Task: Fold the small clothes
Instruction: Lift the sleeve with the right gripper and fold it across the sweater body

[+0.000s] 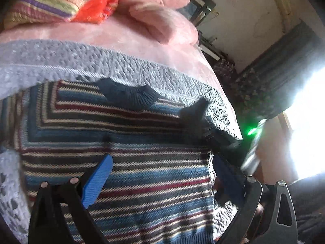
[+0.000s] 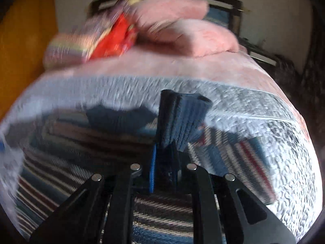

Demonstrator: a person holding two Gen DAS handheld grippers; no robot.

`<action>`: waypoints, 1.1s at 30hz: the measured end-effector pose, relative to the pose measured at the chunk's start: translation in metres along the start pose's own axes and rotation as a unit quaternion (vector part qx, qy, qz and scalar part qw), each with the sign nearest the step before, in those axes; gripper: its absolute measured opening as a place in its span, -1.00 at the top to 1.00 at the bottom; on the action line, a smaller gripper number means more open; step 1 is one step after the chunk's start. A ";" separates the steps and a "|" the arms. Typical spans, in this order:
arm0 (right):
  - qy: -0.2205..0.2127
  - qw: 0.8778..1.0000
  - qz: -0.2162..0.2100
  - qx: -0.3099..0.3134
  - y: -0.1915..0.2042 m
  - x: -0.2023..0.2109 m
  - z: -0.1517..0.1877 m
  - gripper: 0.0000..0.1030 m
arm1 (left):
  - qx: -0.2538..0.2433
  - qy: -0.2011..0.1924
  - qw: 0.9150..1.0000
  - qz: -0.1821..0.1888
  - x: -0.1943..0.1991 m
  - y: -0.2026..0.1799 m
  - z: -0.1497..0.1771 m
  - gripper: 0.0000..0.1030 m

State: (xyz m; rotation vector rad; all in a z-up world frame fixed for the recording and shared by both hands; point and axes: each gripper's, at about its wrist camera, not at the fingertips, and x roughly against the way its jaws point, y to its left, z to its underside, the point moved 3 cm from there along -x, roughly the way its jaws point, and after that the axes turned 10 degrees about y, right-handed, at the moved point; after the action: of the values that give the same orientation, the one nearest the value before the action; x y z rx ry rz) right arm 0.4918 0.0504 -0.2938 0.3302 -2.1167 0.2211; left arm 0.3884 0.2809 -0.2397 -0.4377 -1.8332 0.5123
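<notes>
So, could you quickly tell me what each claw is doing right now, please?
Left claw: open, over the striped sweater, holding nothing.
Right claw: shut on the sweater's dark blue cuff.

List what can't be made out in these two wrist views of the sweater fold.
- Striped sweater hem, left wrist view: cut off by the bottom edge and the left gripper.
- Sleeve cuff grip point, right wrist view: hidden between the right gripper pads.
- Pillows, right wrist view: motion-blurred.
- Window, left wrist view: overexposed.
</notes>
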 end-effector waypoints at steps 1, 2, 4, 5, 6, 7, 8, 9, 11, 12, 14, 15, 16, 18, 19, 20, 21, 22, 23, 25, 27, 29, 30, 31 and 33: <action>0.009 1.000 0.005 0.012 0.009 -0.010 0.006 0.78 | 0.003 0.010 1.000 0.015 -0.011 0.001 -0.005 -0.92; 0.023 1.000 0.005 0.021 0.020 -0.023 0.013 0.76 | 0.006 0.017 0.999 0.027 -0.020 0.002 -0.010 -0.92; 0.043 0.999 -0.007 0.027 0.031 -0.038 0.023 0.63 | 0.014 0.030 0.999 0.037 -0.039 0.006 -0.018 -0.92; 0.048 0.998 -0.020 0.023 0.032 -0.042 0.029 0.44 | 0.020 0.040 0.998 0.043 -0.050 0.009 -0.021 -0.92; 0.050 0.998 -0.033 0.018 0.032 -0.042 0.032 0.30 | 0.025 0.046 0.998 0.045 -0.058 0.011 -0.024 -0.92; 0.048 0.998 -0.044 0.005 0.028 -0.039 0.038 0.04 | 0.036 0.056 0.997 0.049 -0.072 0.015 -0.027 -0.92; 0.041 0.998 -0.049 -0.011 0.023 -0.033 0.043 -0.01 | 0.044 0.067 0.995 0.057 -0.085 0.017 -0.030 -0.92; 0.034 0.997 -0.057 -0.037 0.016 -0.026 0.049 -0.01 | 0.050 0.075 0.994 0.064 -0.094 0.019 -0.031 -0.92; 0.032 0.992 -0.079 -0.090 0.007 -0.013 0.062 -0.02 | 0.074 0.097 0.989 0.088 -0.121 0.024 -0.034 -0.92; 0.027 0.987 -0.096 -0.123 0.001 -0.005 0.073 -0.03 | 0.088 0.106 0.985 0.100 -0.133 0.026 -0.035 -0.92; 0.018 0.978 -0.124 -0.166 0.001 0.009 0.091 -0.04 | 0.127 0.125 0.976 0.129 -0.159 0.032 -0.037 -0.92; 0.010 0.972 -0.137 -0.189 0.001 0.015 0.101 -0.04 | 0.136 0.131 0.972 0.142 -0.169 0.032 -0.037 -0.92; 0.005 0.968 -0.146 -0.203 0.002 0.019 0.107 -0.04 | 0.141 0.134 0.971 0.142 -0.174 0.032 -0.037 -0.92; -0.002 0.960 -0.163 -0.228 0.005 0.025 0.116 -0.04 | 0.143 0.147 0.973 0.106 -0.188 0.032 -0.039 -0.92; -0.005 0.957 -0.175 -0.234 0.007 0.026 0.117 -0.04 | 0.146 0.152 0.974 0.084 -0.194 0.032 -0.040 -0.92; -0.008 0.955 -0.182 -0.236 0.008 0.026 0.118 -0.04 | 0.150 0.150 0.973 0.089 -0.198 0.032 -0.040 -0.92; -0.013 0.953 -0.186 -0.240 0.009 0.026 0.119 -0.04 | 0.153 0.149 0.973 0.090 -0.200 0.032 -0.041 -0.89; -0.019 0.948 -0.193 -0.251 0.009 0.024 0.124 -0.04 | 0.157 0.146 0.972 0.092 -0.202 0.032 -0.042 -0.89; -0.017 0.945 -0.198 -0.258 0.008 0.021 0.128 -0.04 | 0.161 0.143 0.972 0.096 -0.203 0.032 -0.043 -0.89; 0.001 0.942 -0.210 -0.263 0.011 0.009 0.132 -0.04 | 0.164 0.141 0.972 0.095 -0.205 0.030 -0.045 -0.87; 0.002 0.939 -0.219 -0.263 0.013 0.004 0.132 -0.04 | 0.159 0.146 0.973 0.087 -0.207 0.028 -0.047 -0.64; -0.006 0.939 -0.219 -0.266 0.011 0.005 0.130 -0.04 | 0.156 0.162 0.972 0.069 -0.212 0.027 -0.050 0.23; -0.008 0.938 -0.221 -0.268 0.011 0.005 0.129 -0.04 | 0.160 0.165 0.971 0.063 -0.214 0.030 -0.051 0.38; -0.008 0.936 -0.225 -0.271 0.010 0.004 0.129 -0.04 | 0.162 0.170 0.970 0.061 -0.216 0.032 -0.052 0.38; -0.008 0.933 -0.230 -0.275 0.007 0.003 0.129 -0.04 | 0.162 0.178 0.969 0.061 -0.220 0.033 -0.053 0.37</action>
State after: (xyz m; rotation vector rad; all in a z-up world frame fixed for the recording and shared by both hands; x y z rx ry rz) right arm 0.3857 0.0197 -0.3603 0.4742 -1.9531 -0.6398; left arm 0.5075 0.1983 -0.4163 -0.3909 -1.3548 0.7522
